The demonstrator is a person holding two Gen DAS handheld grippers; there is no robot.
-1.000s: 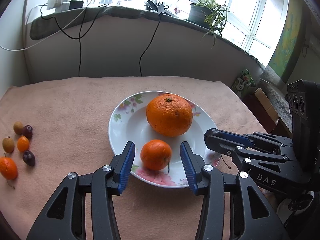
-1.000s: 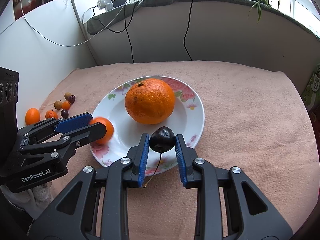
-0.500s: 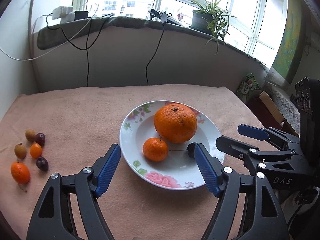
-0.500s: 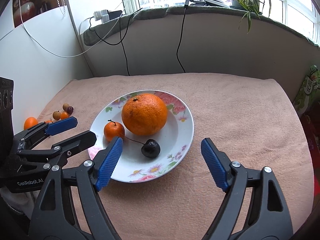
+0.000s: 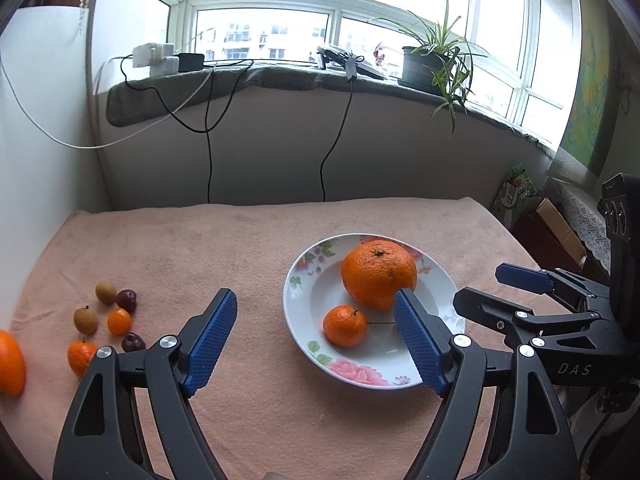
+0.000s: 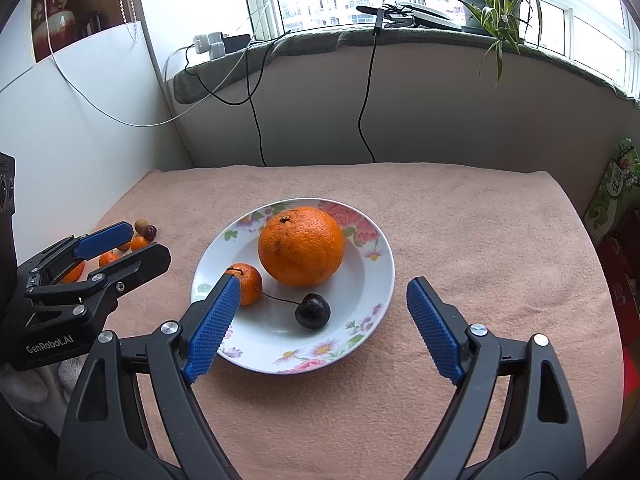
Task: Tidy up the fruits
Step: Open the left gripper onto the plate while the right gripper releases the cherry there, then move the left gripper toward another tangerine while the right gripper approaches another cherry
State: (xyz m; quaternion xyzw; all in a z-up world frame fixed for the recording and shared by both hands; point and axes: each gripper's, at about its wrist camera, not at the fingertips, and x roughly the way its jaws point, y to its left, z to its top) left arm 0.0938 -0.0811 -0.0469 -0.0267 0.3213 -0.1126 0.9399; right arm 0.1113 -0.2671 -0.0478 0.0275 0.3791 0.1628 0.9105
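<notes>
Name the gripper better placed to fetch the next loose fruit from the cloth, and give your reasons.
Left. The left gripper is open and empty, and the loose fruits lie on its side of the plate. The right gripper, also open, would probably have to cross the plate.

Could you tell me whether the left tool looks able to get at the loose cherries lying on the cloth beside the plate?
Probably yes. The left tool is open and empty, and the cherries lie uncovered on the cloth to its left, though lychees crowd close.

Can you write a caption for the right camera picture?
Open right tool above a flowered plate holding an orange, tangerine and cherry.
</notes>
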